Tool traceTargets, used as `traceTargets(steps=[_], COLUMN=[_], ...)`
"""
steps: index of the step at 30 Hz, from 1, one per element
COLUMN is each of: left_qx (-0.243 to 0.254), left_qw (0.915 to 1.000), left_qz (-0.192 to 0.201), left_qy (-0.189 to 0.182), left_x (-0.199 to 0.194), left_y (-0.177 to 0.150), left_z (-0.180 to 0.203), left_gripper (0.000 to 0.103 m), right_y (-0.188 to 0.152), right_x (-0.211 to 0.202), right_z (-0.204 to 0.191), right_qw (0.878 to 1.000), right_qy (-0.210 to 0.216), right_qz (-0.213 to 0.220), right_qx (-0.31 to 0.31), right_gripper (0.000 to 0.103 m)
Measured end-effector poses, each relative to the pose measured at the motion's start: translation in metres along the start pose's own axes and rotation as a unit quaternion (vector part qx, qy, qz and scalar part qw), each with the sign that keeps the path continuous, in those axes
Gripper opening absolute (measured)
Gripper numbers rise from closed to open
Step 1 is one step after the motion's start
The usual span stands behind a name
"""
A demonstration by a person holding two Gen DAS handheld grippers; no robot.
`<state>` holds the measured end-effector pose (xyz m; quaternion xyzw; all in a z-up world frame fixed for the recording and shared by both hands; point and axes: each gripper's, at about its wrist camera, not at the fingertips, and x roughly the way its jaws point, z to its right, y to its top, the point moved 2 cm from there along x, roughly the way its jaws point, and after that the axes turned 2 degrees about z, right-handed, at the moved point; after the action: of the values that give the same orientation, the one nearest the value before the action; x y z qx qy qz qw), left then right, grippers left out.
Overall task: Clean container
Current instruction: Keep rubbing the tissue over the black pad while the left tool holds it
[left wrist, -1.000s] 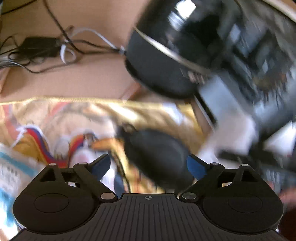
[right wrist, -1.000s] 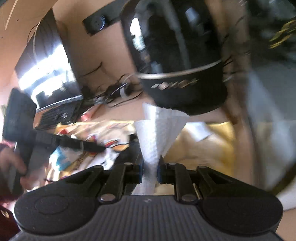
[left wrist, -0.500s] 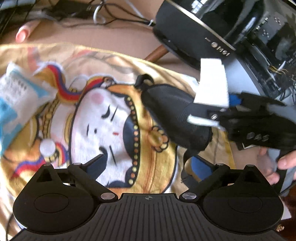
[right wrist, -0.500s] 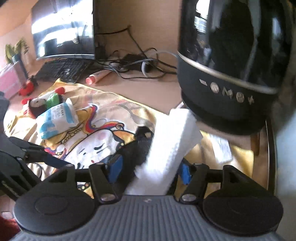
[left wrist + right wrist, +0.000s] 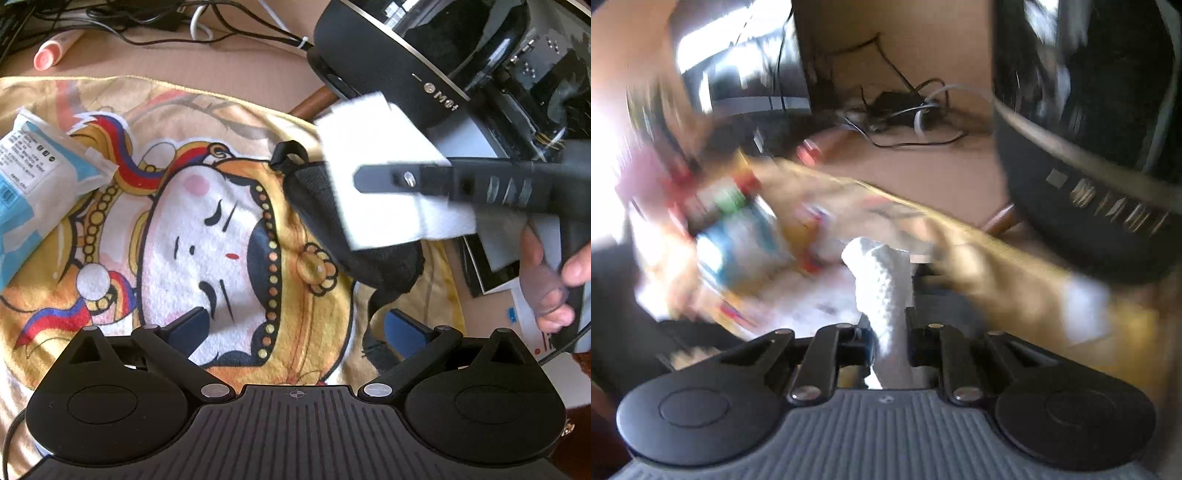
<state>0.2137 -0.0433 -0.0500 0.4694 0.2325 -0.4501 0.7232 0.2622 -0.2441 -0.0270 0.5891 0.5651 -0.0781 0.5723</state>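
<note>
Just then my left gripper [image 5: 295, 325] hung with its blue-padded jaws spread wide and nothing between them, above a yellow printed towel with a cartoon face [image 5: 207, 236] that covered the tan desk [image 5: 207, 59]. My right gripper [image 5: 888, 334] had its jaws pinched on a folded white paper towel [image 5: 882, 291], which stood up out of them. From the left wrist I saw that same white sheet lying over the near end of a small black fabric pouch [image 5: 373, 258], the container I was cleaning, which rested on the yellow towel just beyond my open left jaws. A hand [image 5: 550, 280] gripped the right tool's handle at the right edge. Behind the pouch stood a glossy black round appliance with a silver band [image 5: 413, 62]. A blue-and-white tissue pack [image 5: 33, 181] lay at the towel's left side, a pink-capped tube [image 5: 55, 50] and tangled black cables [image 5: 155, 22] farther back. The right wrist view was smeared with blur.
</note>
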Motion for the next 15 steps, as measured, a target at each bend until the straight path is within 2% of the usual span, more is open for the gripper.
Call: traceTargets(steps=[1, 3, 5, 9, 12, 15], left_qx=[0.001, 0.003, 0.011, 0.034, 0.055, 0.07], left_qw=[1.0, 1.0, 0.9999, 0.9992, 0.9978, 0.9963], left_qz=[-0.001, -0.003, -0.005, -0.01, -0.015, -0.021], left_qy=[-0.001, -0.001, 0.004, 0.019, 0.034, 0.045], left_x=[0.0, 0.0, 0.001, 0.003, 0.006, 0.01], left_y=[0.0, 0.001, 0.0, -0.001, -0.001, 0.0], left_z=[0.0, 0.0, 0.002, 0.009, 0.015, 0.02], left_gripper=[0.103, 0.103, 0.103, 0.103, 0.103, 0.103], right_y=[0.002, 0.0, -0.002, -0.006, -0.01, -0.014], right_x=[0.007, 0.024, 0.034, 0.025, 0.007, -0.012], right_z=[0.005, 0.012, 0.022, 0.04, 0.038, 0.037], right_qw=[0.999, 0.997, 0.996, 0.994, 0.993, 0.992], right_qy=[0.027, 0.037, 0.009, -0.058, -0.084, -0.109], right_qz=[-0.002, -0.011, -0.02, 0.003, 0.025, 0.048], right_qx=[0.037, 0.07, 0.087, 0.097, 0.074, 0.051], right_gripper=[0.018, 0.018, 0.019, 0.025, 0.027, 0.048])
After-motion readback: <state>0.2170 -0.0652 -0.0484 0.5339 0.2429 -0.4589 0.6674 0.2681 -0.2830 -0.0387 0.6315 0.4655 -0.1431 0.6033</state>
